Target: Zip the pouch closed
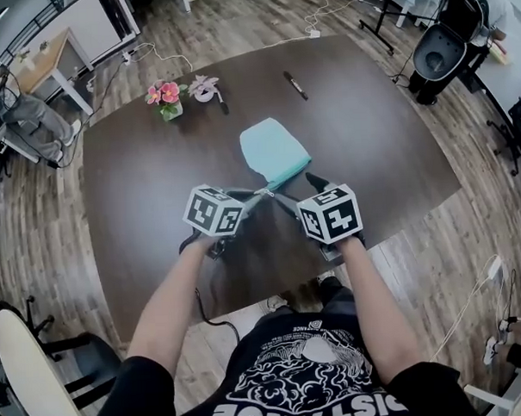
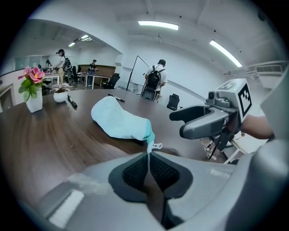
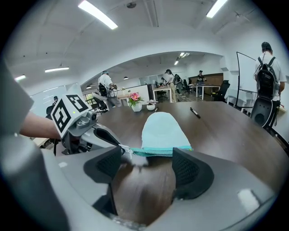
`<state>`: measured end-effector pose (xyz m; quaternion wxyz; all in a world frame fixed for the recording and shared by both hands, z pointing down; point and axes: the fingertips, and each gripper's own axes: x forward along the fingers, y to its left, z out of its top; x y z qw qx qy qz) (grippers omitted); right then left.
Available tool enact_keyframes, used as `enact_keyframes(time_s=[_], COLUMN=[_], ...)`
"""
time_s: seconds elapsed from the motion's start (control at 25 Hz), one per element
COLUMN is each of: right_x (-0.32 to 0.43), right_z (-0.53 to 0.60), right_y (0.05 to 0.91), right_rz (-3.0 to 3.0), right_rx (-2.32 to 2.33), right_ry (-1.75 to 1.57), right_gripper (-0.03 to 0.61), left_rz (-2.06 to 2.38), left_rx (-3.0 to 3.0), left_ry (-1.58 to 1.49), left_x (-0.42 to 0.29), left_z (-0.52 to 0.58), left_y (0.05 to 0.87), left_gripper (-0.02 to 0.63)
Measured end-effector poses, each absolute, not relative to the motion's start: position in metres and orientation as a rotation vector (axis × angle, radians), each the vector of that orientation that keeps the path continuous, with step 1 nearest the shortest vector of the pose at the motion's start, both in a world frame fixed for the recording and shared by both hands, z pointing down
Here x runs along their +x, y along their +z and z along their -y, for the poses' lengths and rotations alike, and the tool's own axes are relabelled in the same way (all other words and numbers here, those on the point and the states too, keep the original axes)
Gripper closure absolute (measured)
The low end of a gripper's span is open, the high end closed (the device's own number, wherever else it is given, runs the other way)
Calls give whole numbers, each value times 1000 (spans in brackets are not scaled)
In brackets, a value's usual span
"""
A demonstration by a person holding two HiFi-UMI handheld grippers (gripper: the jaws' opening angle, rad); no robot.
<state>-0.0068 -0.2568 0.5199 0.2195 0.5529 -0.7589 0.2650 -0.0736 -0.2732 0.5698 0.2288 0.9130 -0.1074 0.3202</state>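
My left tool pinches a corner of the pouch; my right tool gapes wide before its zipper.

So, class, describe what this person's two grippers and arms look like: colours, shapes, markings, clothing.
The left gripper and right gripper each have a light grey body, black textured pads and a white cube bearing black square markers. A black cable trails below the left one. The person wears a black short-sleeved T-shirt with white print.
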Motion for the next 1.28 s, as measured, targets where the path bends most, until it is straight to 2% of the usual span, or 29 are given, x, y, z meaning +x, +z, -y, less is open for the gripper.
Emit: enact_keyframes(time_s=[0.56,1.28], right_x=[-12,-18], right_z=[261,261], right_y=[527,520], right_rz=[2292,2473], right_rx=[1299,1078], right_ry=[751,790], right_gripper=[255,386], left_rz=[435,563], left_rx=[2480,2480], left_ry=[889,932], left_x=[-69,-48], left_z=[268,260], left_y=[546,519], left_gripper=[595,595])
